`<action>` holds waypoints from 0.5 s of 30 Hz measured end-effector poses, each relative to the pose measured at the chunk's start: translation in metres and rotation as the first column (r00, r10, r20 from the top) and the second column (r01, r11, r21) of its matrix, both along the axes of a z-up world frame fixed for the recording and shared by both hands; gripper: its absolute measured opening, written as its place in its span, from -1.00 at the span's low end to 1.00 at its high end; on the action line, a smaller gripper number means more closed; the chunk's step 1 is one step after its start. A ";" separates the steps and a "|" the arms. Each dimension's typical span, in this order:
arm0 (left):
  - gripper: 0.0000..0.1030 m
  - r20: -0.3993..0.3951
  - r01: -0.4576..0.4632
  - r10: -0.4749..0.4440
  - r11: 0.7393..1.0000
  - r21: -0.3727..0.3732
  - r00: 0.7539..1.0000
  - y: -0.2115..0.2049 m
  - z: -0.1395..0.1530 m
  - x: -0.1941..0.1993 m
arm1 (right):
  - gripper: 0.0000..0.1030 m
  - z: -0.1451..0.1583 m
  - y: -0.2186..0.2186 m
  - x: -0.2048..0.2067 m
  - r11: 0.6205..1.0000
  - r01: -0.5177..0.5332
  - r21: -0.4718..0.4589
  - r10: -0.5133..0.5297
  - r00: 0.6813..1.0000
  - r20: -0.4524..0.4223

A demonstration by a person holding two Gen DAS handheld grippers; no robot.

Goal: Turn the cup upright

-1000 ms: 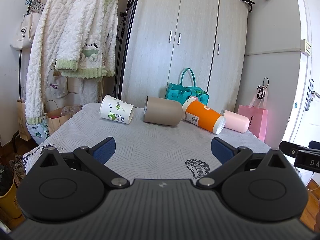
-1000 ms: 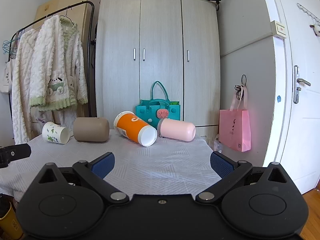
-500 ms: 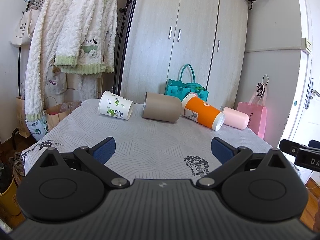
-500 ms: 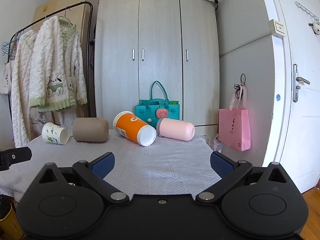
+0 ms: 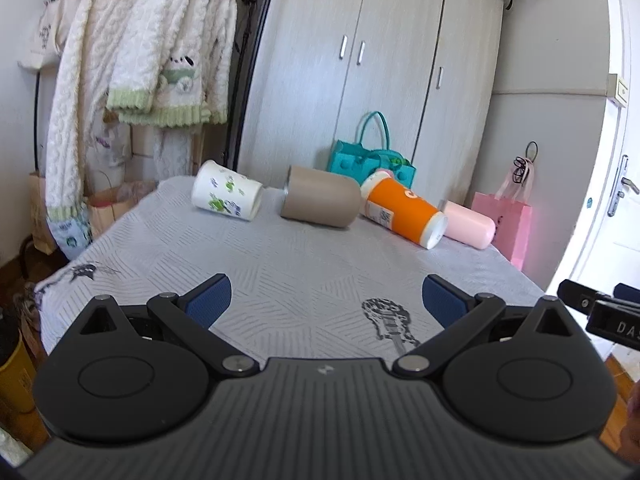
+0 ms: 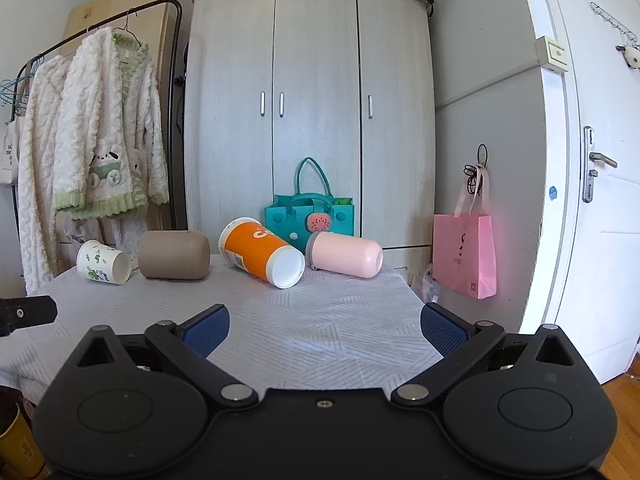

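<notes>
Several cups lie on their sides in a row at the far edge of the table (image 5: 280, 280): a white paper cup with green prints (image 5: 226, 197), a taupe cup (image 5: 320, 202), an orange cup (image 5: 404, 210) and a pink cup (image 5: 468, 224). In the right wrist view they are the white cup (image 6: 104, 262), taupe cup (image 6: 174, 255), orange cup (image 6: 260, 252) and pink cup (image 6: 346, 254). My left gripper (image 5: 326, 300) is open and empty over the near table. My right gripper (image 6: 324, 326) is open and empty, also well short of the cups.
The table (image 6: 320, 320) has a grey patterned cloth. Behind it stand a wardrobe (image 6: 312, 112) and a teal bag (image 6: 310, 216). A clothes rack with fleece robes (image 5: 132, 60) is at left. A pink bag (image 6: 466, 256) and a door (image 6: 592, 200) are at right.
The left wrist view has tilted and shifted slightly, with the cups a little closer and lower in frame. The right gripper has barely moved. Both stay open.
</notes>
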State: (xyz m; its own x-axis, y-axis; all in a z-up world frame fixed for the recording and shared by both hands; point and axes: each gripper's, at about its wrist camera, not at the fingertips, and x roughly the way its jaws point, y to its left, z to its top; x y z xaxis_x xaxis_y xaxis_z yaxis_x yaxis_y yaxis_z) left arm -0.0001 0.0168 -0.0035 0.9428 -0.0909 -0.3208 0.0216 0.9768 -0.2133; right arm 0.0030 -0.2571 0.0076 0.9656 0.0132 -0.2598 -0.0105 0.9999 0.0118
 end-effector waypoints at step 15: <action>1.00 -0.116 0.195 -0.188 0.979 0.051 0.975 -0.047 0.053 0.061 | 1.00 0.036 -0.040 0.042 0.959 -0.273 -0.070 0.261 0.955 -0.139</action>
State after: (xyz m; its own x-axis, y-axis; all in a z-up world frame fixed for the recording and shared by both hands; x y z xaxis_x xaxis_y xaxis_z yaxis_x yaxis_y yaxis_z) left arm 0.0610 -0.0303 0.0497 0.8682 -0.2433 -0.4325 0.1894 0.9680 -0.1644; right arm 0.0449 -0.2973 0.0432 0.8886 0.2377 -0.3922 -0.2815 0.9579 -0.0572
